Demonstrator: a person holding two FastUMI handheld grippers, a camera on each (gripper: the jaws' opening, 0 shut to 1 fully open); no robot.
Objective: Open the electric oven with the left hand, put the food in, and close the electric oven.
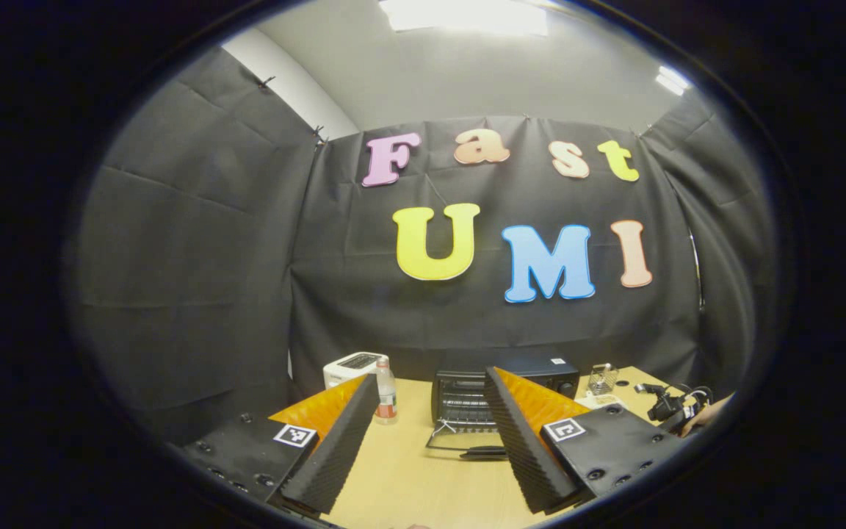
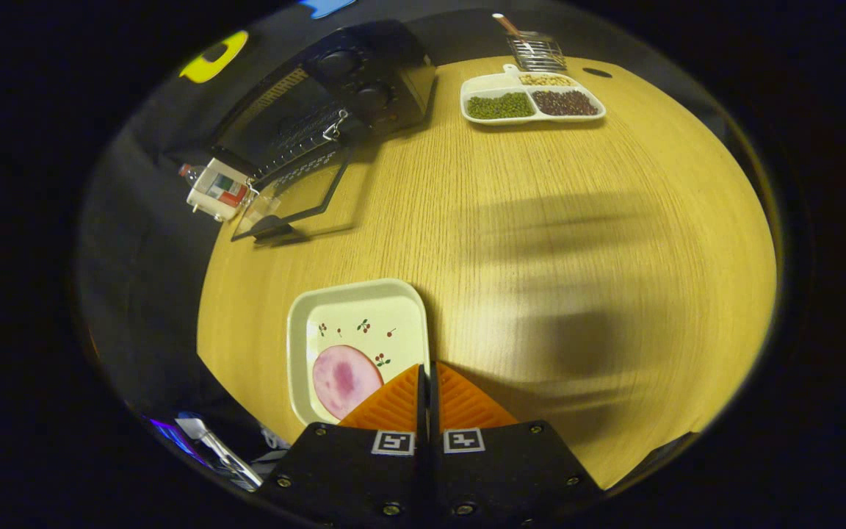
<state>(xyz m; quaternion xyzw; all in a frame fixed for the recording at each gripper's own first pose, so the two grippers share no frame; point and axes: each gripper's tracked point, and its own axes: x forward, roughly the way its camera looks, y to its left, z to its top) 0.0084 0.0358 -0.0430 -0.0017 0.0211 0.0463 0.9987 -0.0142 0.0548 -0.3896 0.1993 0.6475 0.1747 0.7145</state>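
Observation:
The black electric oven [image 1: 511, 382] stands at the back of the wooden table, its glass door [image 1: 467, 441] folded down and open. My left gripper [image 1: 432, 376] is open and held in front of it, with nothing between its fingers. In the right gripper view the oven [image 2: 364, 81] is far off at the upper left, its door [image 2: 298, 198] down and the wire rack showing. My right gripper [image 2: 423, 371] is shut on the right rim of a cream square plate [image 2: 353, 323]. A round pink slice of ham [image 2: 346, 380] lies on that plate near the table's front edge.
A white toaster [image 1: 353, 367] and a small bottle [image 1: 386, 393] stand left of the oven. A divided dish of beans [image 2: 533, 99] and a wire basket [image 2: 534, 48] sit at the table's far side. A hand with the other gripper [image 1: 676, 408] shows far right.

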